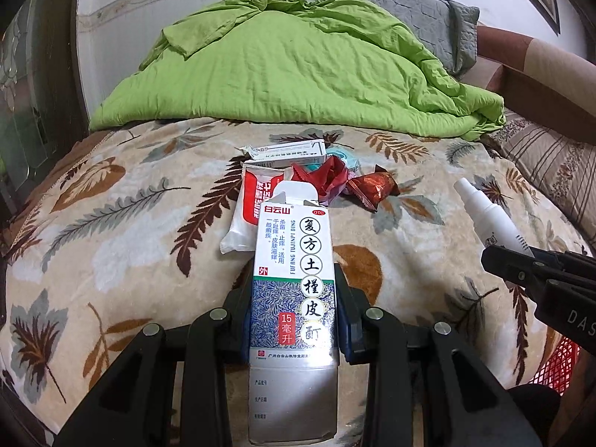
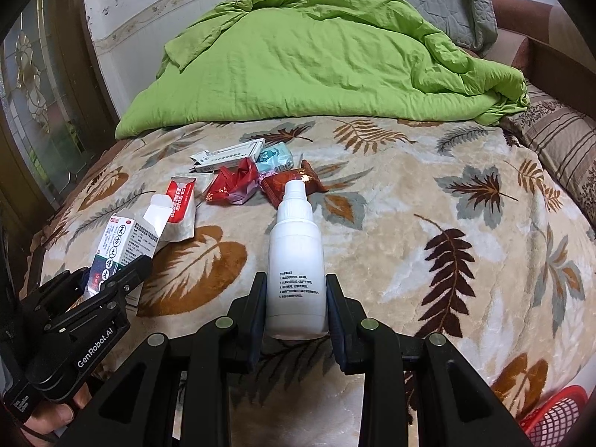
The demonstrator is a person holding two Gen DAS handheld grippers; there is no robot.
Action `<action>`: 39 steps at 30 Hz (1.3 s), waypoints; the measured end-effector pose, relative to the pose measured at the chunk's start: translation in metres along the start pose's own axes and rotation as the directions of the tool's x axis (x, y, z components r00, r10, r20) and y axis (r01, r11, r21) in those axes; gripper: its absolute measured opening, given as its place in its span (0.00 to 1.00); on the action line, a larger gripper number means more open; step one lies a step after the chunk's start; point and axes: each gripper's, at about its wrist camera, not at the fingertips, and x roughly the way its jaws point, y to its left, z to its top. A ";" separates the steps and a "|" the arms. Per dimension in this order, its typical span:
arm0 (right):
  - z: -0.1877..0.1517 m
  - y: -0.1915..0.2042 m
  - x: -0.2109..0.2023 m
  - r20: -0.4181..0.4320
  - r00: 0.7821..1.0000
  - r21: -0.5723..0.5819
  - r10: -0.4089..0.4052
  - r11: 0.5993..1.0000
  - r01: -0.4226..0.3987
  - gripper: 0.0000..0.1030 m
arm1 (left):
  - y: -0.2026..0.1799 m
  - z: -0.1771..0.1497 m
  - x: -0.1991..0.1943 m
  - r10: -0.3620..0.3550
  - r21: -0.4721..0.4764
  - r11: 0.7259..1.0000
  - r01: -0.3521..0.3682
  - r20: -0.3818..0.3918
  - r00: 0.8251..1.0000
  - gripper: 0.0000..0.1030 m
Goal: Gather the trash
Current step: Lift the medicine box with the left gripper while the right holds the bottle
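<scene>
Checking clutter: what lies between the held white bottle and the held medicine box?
Only bare leaf-print blanket between bottle and box, per the right wrist view.

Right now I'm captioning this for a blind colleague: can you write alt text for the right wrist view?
The right gripper clamps a white plastic bottle above a leaf-patterned blanket. At left, the left gripper holds a medicine box; wrappers and small packets lie beyond, with a green quilt behind.

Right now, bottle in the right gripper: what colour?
White bottle, cap too; right wrist view shows it best.
</scene>
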 end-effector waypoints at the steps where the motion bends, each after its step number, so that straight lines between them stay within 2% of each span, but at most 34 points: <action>1: 0.000 0.000 0.000 0.000 1.000 0.001 0.001 1.000 -0.001 0.31 | 0.000 0.000 0.000 0.000 0.003 1.000 0.000 0.000 1.000 0.32; 31: 0.001 -0.002 -0.003 0.004 1.000 0.001 -0.002 1.000 0.002 0.31 | -0.006 -0.001 -0.002 0.006 0.008 1.000 -0.006 0.003 1.000 0.32; 39: 0.000 -0.006 -0.003 -0.002 1.000 0.037 0.001 0.999 -0.001 0.31 | -0.008 -0.002 -0.003 0.009 0.008 1.000 -0.009 0.004 1.000 0.32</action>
